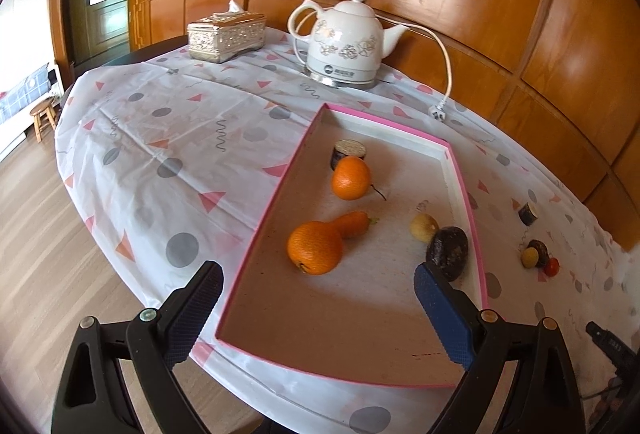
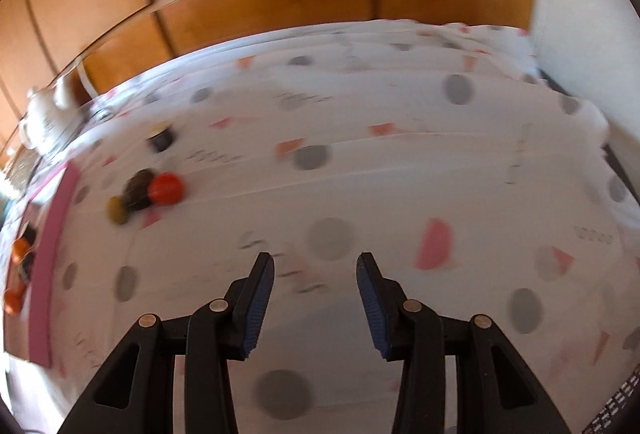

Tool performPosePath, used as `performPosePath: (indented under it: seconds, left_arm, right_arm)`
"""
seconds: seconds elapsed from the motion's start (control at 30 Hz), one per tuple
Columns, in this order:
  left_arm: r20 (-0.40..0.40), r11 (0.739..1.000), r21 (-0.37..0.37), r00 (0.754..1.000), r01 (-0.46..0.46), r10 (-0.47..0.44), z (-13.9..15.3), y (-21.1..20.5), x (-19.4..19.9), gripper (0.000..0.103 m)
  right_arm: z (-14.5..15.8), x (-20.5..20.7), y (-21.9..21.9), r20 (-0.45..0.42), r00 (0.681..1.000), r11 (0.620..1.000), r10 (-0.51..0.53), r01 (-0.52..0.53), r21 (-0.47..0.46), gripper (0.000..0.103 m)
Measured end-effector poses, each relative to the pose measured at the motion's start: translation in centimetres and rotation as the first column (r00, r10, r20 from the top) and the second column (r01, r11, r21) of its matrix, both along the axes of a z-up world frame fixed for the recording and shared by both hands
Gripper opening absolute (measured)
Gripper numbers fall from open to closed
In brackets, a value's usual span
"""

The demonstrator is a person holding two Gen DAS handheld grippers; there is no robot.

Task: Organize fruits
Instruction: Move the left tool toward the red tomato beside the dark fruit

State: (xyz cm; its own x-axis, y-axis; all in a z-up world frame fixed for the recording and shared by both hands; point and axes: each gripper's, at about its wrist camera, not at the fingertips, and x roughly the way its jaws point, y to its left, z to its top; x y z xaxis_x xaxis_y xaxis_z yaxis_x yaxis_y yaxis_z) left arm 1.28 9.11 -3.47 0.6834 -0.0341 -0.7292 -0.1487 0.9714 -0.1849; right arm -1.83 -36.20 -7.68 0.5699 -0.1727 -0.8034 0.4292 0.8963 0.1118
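So the right claw [image 2: 315, 302] has its jaws standing apart with nothing between them, just bare tablecloth [image 2: 400, 174] under it. That view is smeared with blur, so judging where the pads really sit over the cloth is guesswork. The left claw [image 1: 316, 310] is spread wide and empty too, hanging over the near end of the pink tray [image 1: 276, 202].

Where the fruit is: the tray already has a big orange [image 1: 315, 247], a carrot-looking thing [image 1: 354, 224] touching it, a second orange [image 1: 351, 178] further back against a small dark round piece [image 1: 349, 153], plus a pale little fruit [image 1: 424, 227] and a dark lumpy one [image 1: 447, 252] by the right wall. Still out on the cloth, past the tray's right side, is a tight cluster: a red tomato [image 2: 166, 188], a dark fruit [image 2: 138, 190] and a yellowish one [image 2: 117, 210], all touching. Another dark round piece [image 2: 161, 139] sits apart, nearer the kettle [image 1: 344, 42].

What I'd worry about:
- The cluster is packed. Going for the tomato could knock its neighbours, and round stuff rolls.
- The right jaws aren't spread much, so I think they'd need to widen first or they'll just shove the fruit.
- A fast swing could snag the wrinkled cloth.
- The kettle's loose cord [image 1: 446, 66] and plug [image 1: 437, 113] lie near the tray's far corner.
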Motion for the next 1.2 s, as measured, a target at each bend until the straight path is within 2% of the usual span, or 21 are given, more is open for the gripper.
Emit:
performPosePath:
  seconds: [0.33,0.63,0.8,1.0,1.2]
  left_arm:
    - [0.017,0.992,0.038,0.993,0.116,-0.117,1.2,-2.7,0.8,0.097]
    - [-0.002,0.964,0.075,0.966,0.257,-0.257,1.5,-6.3,1.4,0.097]
    - [-0.008,0.93,0.095,0.935,0.354,-0.355,1.9,-8.5,1.7,0.097]
    - [-0.032,0.863,0.107,0.869,0.494,-0.493,2.3,-11.9,2.1,0.097]
    - [-0.036,0.798,0.131,0.807,0.589,-0.59,2.7,-14.9,2.4,0.095]
  right_arm:
    - [-0.9,-1.6,-2.9,0.005,0.992,0.992,-0.122,0.123,-0.034,0.046]
    - [-1.1,-2.6,-4.7,0.015,0.98,0.978,-0.2,0.2,-0.062,0.046]
    - [-1.5,-2.9,-5.4,0.01,0.972,0.969,-0.233,0.233,-0.077,0.046]
    - [-1.6,-3.0,-5.7,0.011,0.971,0.967,-0.24,0.24,-0.081,0.048]
    - [-1.7,-3.0,-5.8,0.015,0.971,0.969,-0.237,0.237,-0.076,0.052]
